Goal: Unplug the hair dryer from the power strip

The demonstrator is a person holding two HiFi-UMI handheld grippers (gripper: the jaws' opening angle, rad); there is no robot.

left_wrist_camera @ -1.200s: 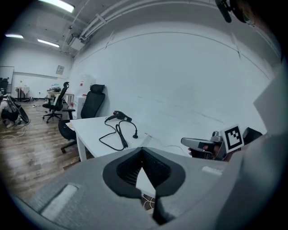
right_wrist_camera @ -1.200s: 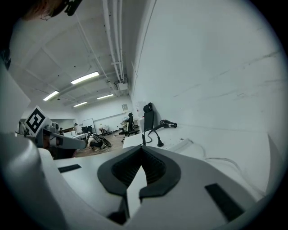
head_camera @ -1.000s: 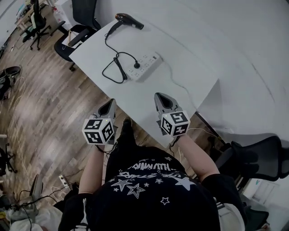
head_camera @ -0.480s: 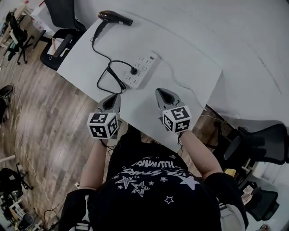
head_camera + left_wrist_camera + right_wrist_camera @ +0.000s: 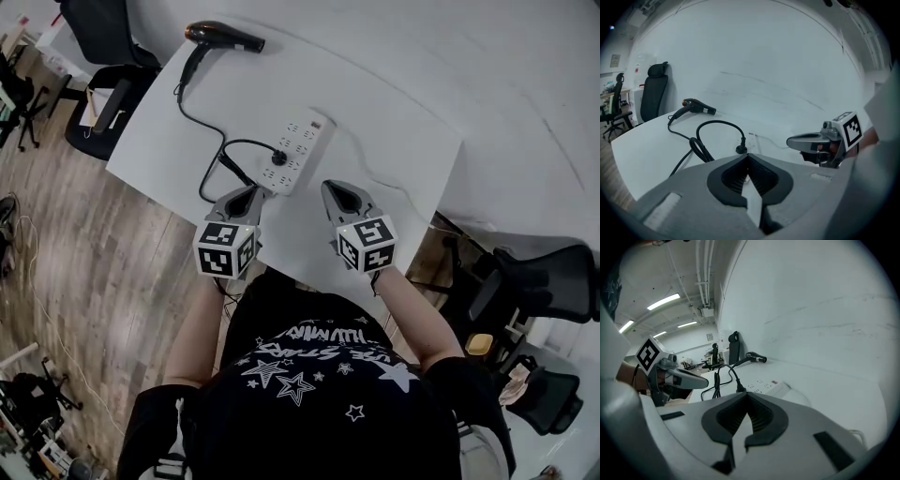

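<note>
A: While the black hair dryer [image 5: 225, 37] lies at the white table's [image 5: 150, 141] far left corner, its looped black cord [image 5: 699, 149] runs right to a black plug [image 5: 278, 157] seated in the white plastic power strip [image 5: 298, 150].

B: The left gripper [image 5: 251, 192] and right gripper [image 5: 337, 187] both hover near it, clenched on nothing. Tug with the strip unpinned and it could lift too.

A: Only the head view shows the strip's full length; the 2 gripper views show the jaw tips meeting.
</note>
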